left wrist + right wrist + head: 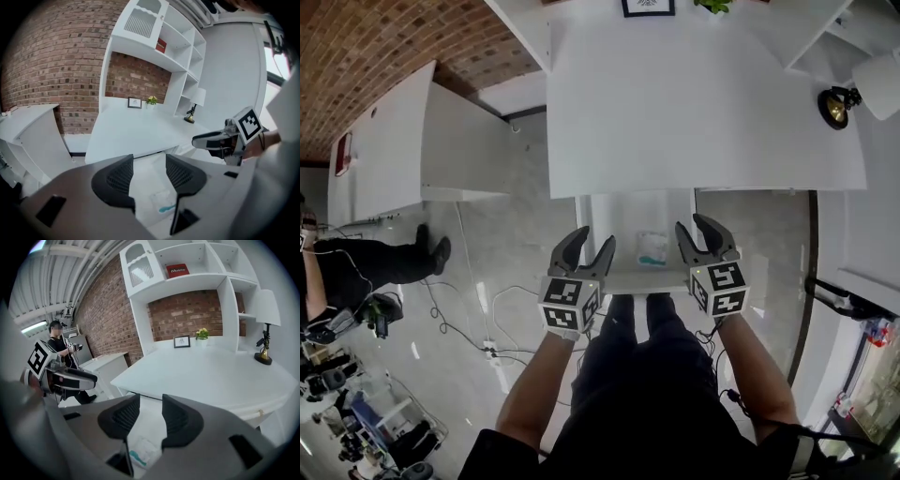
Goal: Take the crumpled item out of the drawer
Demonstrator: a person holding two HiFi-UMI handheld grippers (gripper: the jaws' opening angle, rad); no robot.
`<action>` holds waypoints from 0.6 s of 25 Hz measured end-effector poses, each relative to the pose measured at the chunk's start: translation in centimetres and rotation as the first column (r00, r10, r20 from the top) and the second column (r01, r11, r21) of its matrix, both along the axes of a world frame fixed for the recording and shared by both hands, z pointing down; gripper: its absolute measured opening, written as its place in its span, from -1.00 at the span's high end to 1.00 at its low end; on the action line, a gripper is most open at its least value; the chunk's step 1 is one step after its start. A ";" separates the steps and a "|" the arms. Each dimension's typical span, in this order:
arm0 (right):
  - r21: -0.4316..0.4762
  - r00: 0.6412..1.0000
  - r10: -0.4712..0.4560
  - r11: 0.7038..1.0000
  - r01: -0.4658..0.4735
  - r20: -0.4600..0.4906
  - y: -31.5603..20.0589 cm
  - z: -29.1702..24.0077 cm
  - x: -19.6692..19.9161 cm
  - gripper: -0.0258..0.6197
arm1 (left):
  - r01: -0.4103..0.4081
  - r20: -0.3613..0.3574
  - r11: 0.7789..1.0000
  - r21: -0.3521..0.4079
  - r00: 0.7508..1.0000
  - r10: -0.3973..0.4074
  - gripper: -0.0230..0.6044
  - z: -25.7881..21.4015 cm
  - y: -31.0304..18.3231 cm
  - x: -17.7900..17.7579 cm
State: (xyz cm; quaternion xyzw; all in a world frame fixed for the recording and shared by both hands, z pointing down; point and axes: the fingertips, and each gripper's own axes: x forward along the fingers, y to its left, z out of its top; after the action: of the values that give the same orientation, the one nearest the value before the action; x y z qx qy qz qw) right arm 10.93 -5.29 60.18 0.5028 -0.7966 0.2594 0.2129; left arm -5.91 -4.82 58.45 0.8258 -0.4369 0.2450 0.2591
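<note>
The drawer under the white desk stands pulled out. Inside it lies the crumpled item, a white wrapper with a teal patch, also seen as the crumpled item and the crumpled item in the gripper views. My left gripper hovers open over the drawer's left side, nothing between its jaws. My right gripper hovers open over the drawer's right side, also empty. The item lies between the two, untouched. The other gripper shows at each gripper view's edge.
A black desk lamp stands at the desk's right end; a small framed picture and a plant sit at the back. A white cabinet stands to the left. Cables run over the floor. A person's leg shows far left.
</note>
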 end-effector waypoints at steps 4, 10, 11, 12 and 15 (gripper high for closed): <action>-0.063 0.999 0.003 0.998 -0.006 -0.041 0.2 3.0 -0.7 0.47 | -0.020 -0.021 0.997 -0.074 1.000 0.019 0.25 3.0 -0.1 -0.2; -0.205 0.995 -0.042 0.978 0.023 -0.087 1.5 9.3 -2.2 0.50 | -0.033 -0.035 0.986 -0.166 0.999 0.027 0.25 7.1 1.3 -0.7; -0.243 0.994 -0.056 0.969 0.032 -0.093 2.0 10.6 -2.5 0.50 | -0.035 -0.036 0.984 -0.176 0.999 0.029 0.25 7.6 1.5 -0.9; -0.282 0.992 -0.076 0.958 0.045 -0.097 2.4 11.8 -2.9 0.50 | -0.036 -0.037 0.982 -0.183 0.999 0.029 0.25 8.0 1.6 -1.1; -0.368 0.981 -0.156 0.924 0.105 -0.112 3.1 15.1 -4.0 0.50 | -0.028 -0.036 0.980 -0.199 0.999 0.021 0.25 9.1 1.3 -1.8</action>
State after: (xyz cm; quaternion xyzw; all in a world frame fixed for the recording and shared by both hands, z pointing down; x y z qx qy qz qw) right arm 6.90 -2.15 75.26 0.4177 -0.7506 0.3505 0.3732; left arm -7.75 -3.51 67.55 0.8051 -0.3953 0.2767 0.3449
